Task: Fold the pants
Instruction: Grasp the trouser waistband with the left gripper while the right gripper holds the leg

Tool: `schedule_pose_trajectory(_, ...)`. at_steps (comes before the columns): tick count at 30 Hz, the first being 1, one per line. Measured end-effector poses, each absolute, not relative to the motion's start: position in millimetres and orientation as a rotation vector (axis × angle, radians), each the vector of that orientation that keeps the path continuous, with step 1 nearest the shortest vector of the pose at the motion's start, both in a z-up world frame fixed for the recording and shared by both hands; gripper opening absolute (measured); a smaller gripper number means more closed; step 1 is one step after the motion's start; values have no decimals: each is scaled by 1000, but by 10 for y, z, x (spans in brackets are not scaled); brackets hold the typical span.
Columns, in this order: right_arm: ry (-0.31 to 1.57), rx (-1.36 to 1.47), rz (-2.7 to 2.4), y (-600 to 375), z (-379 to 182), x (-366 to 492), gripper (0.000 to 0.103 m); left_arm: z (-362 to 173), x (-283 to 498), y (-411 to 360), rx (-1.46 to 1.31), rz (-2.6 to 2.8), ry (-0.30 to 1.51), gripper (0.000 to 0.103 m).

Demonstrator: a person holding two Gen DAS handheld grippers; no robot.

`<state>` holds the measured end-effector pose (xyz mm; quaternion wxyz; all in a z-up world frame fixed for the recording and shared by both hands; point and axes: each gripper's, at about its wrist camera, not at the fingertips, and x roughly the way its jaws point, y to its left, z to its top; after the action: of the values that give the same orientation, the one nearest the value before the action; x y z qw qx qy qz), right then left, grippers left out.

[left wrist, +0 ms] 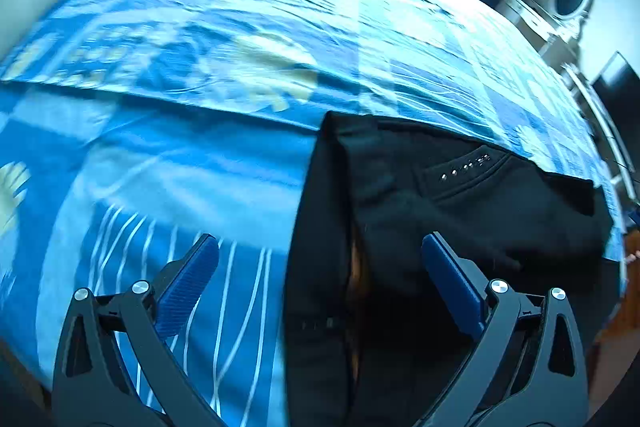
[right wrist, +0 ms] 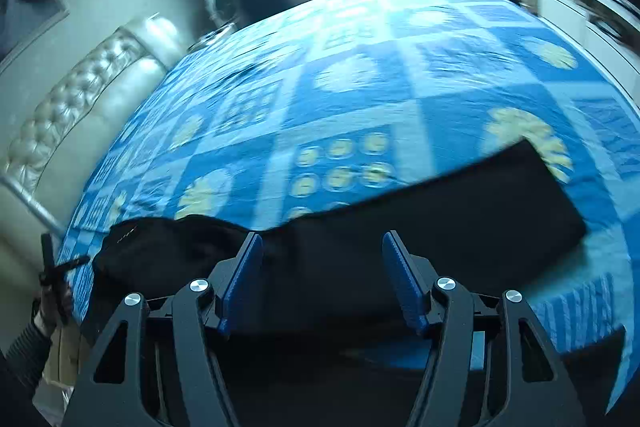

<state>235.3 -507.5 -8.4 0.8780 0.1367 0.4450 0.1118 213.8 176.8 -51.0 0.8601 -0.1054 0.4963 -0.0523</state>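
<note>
Wide-open and empty, the left hand-held gripper (left wrist: 320, 259) and right hand-held gripper (right wrist: 322, 255) hover over black fabric pants (right wrist: 400, 227) lying ahead on the blue patterned bedspread (right wrist: 360, 87), apparently between folds, next needing an edge pinched.

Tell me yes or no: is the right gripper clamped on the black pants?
No: the right gripper is open, its blue fingers spread wide with nothing pinched between them above the black pants on the bed.

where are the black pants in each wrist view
Left wrist: black pants fill the lower right, waist end with a studded pocket.
Right wrist: black pants stretch across the lower middle, past the claw tips.
Shared landmark: the blue patterned bedspread beneath them.
</note>
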Motion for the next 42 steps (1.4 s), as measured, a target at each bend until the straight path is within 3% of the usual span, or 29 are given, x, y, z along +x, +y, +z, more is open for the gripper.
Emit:
schedule_pose_trajectory(6, 1018, 121, 470, -3840, -275, 2895, 65, -755, 2707, 1793, -235, -270, 1147, 101)
schedule_pose_trajectory(16, 1171, 60, 629, -3281, -747, 3315, 68, -859, 3057, 1558, -146, -389, 1121, 100)
schedule_pose_trajectory(18, 1189, 53, 650, -3255, -758, 3358, 69, -855, 3082, 1558, -194, -427, 1104, 93)
schedule_pose_trajectory(19, 1197, 41, 658, -3224, -763, 3377, 69, -852, 3082, 1558, -208, -436, 1098, 82)
schedule_pose_trajectory(21, 1221, 5, 678, -3149, -779, 3412, 69, -861, 3097, 1565, -219, -429, 1092, 73)
schedule_pose_trajectory(23, 1239, -18, 690, -3101, -795, 3441, 69, -866, 3110, 1602, -228, -417, 1090, 46)
schedule_pose_trajectory(27, 1270, -58, 716, -3003, -845, 3465, 68, -863, 3115, 1616, -262, -448, 1105, 27)
schedule_pose_trajectory(29, 1292, -70, 725, -2962, -868, 3465, 59, -835, 3093, 1534, -226, -456, 1101, 16)
schedule_pose_trajectory(31, 1324, -115, 717, -2913, -915, 3452, 22, -812, 3076, 1454, -182, -451, 1095, 13)
schedule_pose_trajectory(32, 1331, -131, 709, -2896, -933, 3442, 14, -801, 3074, 1424, -167, -445, 1093, 12)
schedule_pose_trajectory(35, 1283, -159, 687, -2875, -858, 3374, 9, -751, 3062, 1427, -170, -432, 1081, 11)
schedule_pose_trajectory(42, 1084, -206, 616, -2914, -375, 2970, 9, -384, 2873, 1472, -198, -449, 993, 11)
